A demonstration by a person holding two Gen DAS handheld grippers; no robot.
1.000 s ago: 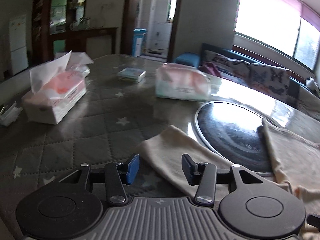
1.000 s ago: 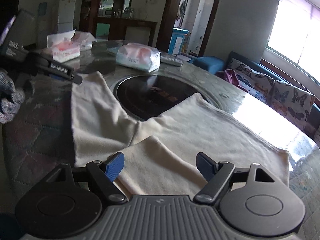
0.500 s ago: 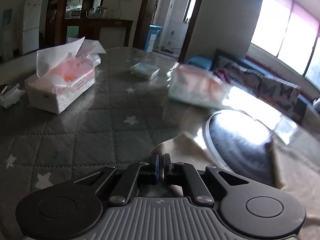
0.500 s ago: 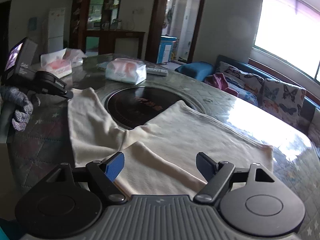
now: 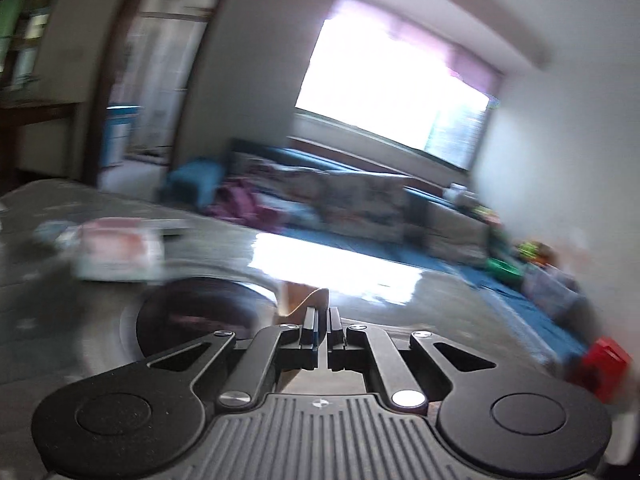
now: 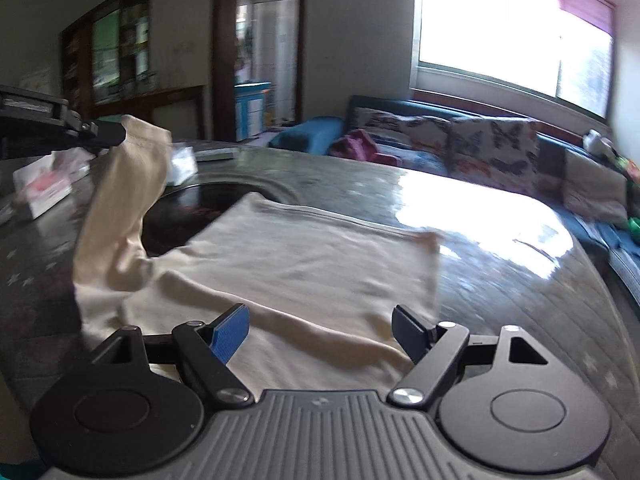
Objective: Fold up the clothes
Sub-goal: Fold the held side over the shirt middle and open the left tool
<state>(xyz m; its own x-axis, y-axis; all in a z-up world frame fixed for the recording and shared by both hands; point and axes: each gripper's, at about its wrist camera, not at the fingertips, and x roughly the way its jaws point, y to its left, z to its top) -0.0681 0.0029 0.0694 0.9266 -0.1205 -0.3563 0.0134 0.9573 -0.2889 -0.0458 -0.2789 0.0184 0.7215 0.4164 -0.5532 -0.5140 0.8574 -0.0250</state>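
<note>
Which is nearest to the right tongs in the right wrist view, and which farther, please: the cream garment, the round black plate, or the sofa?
1. Cream garment: right under and ahead of the right tongs.
2. Round black plate: beyond the garment, left of centre.
3. Sofa: past the table's far edge, below the window.

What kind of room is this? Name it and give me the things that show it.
Most likely the living and dining room of a home. A sofa with butterfly-print cushions runs under a wide window, a big table holds tissue packs, and a dark wooden cabinet lines the far wall.
</note>
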